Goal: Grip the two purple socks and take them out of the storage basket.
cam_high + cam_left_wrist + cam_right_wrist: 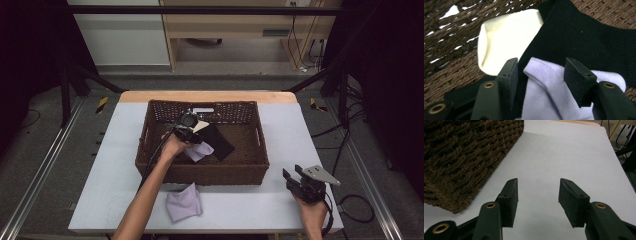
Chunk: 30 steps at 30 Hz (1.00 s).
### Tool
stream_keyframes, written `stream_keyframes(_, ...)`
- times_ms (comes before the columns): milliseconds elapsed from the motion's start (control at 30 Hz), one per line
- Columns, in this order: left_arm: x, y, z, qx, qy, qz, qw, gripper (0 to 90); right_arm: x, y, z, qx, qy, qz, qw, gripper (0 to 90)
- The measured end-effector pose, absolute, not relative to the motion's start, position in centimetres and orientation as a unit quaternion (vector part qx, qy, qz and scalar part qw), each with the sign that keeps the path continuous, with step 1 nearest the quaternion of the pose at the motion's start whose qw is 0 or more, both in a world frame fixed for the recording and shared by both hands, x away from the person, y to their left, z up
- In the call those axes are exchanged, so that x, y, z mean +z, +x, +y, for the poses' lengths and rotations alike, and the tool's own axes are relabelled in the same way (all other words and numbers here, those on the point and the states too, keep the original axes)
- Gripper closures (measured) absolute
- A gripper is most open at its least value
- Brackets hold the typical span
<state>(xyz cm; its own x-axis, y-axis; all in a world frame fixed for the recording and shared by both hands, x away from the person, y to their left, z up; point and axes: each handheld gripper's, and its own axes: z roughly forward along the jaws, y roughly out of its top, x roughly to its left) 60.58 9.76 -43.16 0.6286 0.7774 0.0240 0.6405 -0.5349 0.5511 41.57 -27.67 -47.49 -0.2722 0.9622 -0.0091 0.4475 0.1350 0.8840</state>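
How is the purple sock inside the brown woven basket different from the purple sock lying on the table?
The lilac sock in the basket lies partly on a black sock; the lilac sock on the white table lies alone. The basket one sits between the left gripper's open jaws; the table one has no gripper near. Both are the same pale purple, soft and crumpled.

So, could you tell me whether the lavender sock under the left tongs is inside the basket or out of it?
Inside: the lavender sock lies on the black sock within the brown woven basket.
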Motion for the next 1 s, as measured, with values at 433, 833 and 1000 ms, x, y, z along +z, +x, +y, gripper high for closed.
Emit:
stream_keyframes(433, -42.2, 60.3, 10.4, 0.097, 0.854, 0.428, 0.28, 83.2, -47.5, 41.5, -27.6, 0.408, 0.512, 0.688, 0.314, 50.2)
stream_keyframes(833, -38.6, 57.9, 11.8, 0.142, 0.807, 0.413, 0.396, 84.4, -47.5, 41.5, -27.7, 0.408, 0.513, 0.685, 0.318, 50.3)
stream_keyframes(1000, -36.7, 56.4, 12.1, 0.176, 0.785, 0.395, 0.444, 84.5, -47.5, 41.5, -27.8, 0.41, 0.518, 0.682, 0.316, 50.4)
